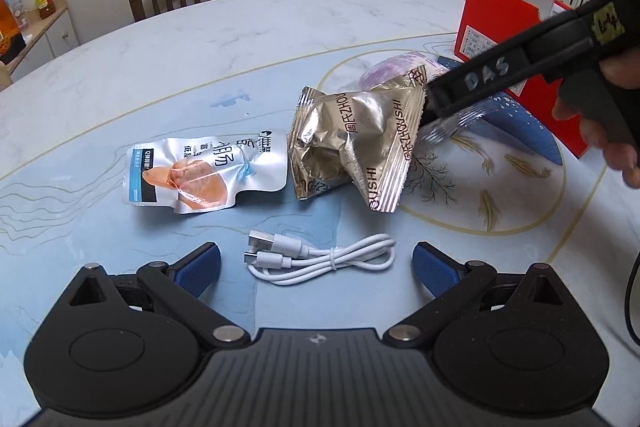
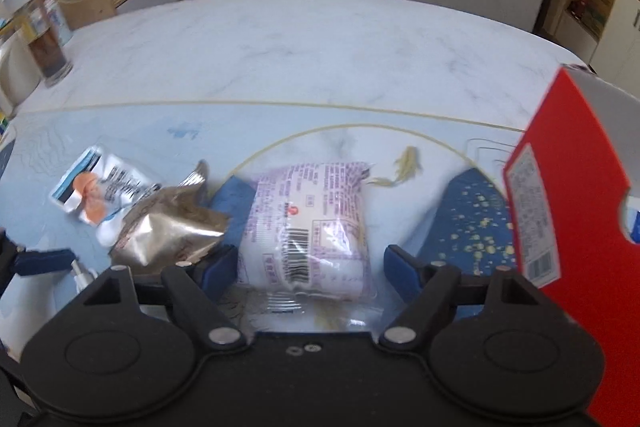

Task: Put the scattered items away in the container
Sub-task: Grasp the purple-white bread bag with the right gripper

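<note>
Both gripper pairs gape: right gripper straddles the purple-printed packet, lengthwise between its fingers; left gripper empty.

The marble-look tabletop is smooth with a soft sheen. On it, a crinkled gold foil packet gleams metallically; left of it lies a glossy silver plastic pouch, nearer than it a smooth white plastic-sheathed cable. The clear purple-printed plastic wrapper shines. The red cardboard box looks matt.
</note>
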A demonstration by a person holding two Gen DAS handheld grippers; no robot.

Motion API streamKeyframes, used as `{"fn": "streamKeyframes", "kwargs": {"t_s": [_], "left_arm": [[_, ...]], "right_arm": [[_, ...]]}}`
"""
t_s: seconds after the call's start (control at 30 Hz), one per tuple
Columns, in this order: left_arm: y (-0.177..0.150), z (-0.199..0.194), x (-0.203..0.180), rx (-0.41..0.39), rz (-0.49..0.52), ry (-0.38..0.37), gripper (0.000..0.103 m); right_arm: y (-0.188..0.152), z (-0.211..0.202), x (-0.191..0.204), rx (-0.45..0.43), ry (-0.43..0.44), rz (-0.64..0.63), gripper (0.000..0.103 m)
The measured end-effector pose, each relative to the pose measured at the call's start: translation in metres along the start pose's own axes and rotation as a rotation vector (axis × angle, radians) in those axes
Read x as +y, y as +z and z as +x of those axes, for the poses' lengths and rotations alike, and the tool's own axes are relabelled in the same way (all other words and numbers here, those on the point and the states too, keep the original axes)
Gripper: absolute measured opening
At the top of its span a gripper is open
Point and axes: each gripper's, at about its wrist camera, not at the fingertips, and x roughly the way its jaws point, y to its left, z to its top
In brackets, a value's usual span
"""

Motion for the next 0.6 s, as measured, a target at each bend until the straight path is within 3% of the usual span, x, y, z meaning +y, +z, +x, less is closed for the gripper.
{"fn": "streamKeyframes", "kwargs": {"t_s": [0.33,0.53,0.6], "left_arm": [[-0.002,0.000,-0.003,-0.013,-0.001,0.023,0.102],[-0.002,0.001,-0.005,-0.021,-0.003,0.026,0.102],[-0.002,0.001,-0.005,-0.022,-0.001,0.021,0.101]], "right_arm": [[0.011,0.007,-0.010,0.004,-0.033,-0.002,0.078],[0.006,0.012,-0.011,0.023,-0.027,0.007,0.069],[0.006,0.013,-0.011,0.027,-0.022,0.008,0.061]]}}
